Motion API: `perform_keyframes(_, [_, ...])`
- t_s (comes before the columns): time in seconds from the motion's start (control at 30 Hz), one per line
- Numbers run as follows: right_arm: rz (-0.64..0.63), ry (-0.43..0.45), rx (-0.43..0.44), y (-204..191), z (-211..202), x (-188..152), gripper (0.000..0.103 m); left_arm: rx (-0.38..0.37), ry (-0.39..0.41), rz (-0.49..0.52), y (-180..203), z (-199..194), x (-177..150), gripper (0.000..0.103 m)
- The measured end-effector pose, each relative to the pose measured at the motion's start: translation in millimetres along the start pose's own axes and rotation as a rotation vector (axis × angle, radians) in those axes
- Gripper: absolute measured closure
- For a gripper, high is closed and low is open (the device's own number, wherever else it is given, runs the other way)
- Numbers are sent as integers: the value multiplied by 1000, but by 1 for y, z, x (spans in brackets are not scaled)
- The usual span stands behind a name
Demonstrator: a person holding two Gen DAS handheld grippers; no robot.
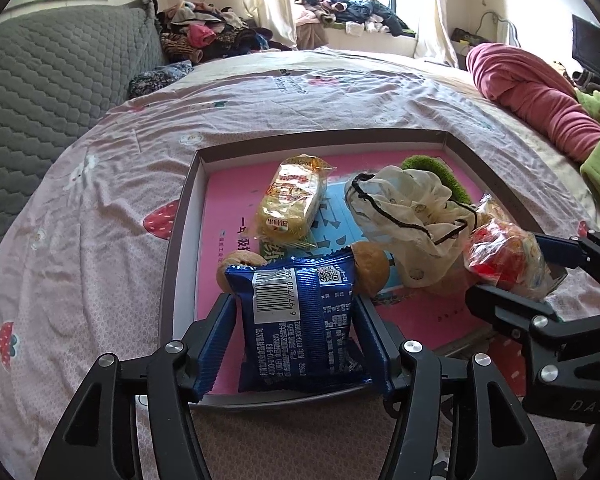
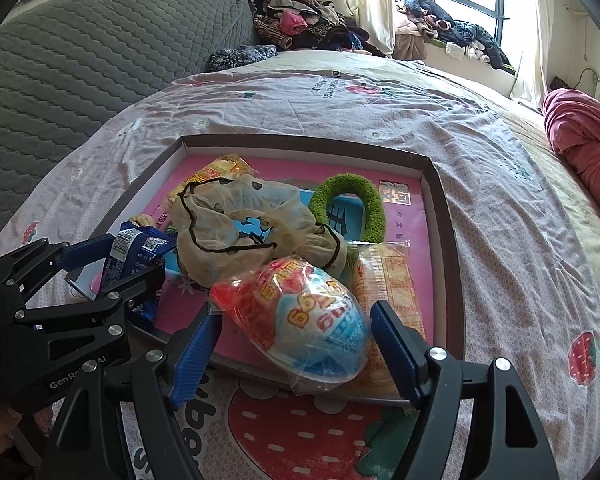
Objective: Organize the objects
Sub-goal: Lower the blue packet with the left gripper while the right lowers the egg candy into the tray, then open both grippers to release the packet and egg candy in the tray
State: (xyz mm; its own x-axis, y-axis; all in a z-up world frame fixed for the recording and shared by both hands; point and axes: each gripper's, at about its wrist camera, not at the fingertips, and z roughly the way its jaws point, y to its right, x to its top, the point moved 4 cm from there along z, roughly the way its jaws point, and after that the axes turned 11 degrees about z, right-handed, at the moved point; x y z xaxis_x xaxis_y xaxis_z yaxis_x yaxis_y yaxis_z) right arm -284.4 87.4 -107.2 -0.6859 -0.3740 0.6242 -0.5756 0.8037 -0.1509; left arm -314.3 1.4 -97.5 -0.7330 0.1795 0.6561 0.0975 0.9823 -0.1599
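Observation:
A shallow box lid tray with a pink bottom lies on the bed. My left gripper is shut on a blue snack packet over the tray's near edge. My right gripper is shut on a wrapped red-and-blue egg-shaped toy over the tray's near right. In the tray lie a yellow biscuit pack, a cream drawstring pouch, a green fuzzy ring and a round bun.
A second yellow snack pack lies at the tray's right side. The bed sheet has strawberry prints. A grey quilted headboard stands at left, a pink blanket at right, and clothes piles at the back.

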Motion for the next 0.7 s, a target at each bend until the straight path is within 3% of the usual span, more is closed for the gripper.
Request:
perform_keyframes(0.03, [1,-2,-1,0,0,0,23,2,2,-1,0,-1,0,29])
perform_keyframes(0.7, [19,11,-7,4,-9,1,17,20,9,-9,-1,-6,2,23])
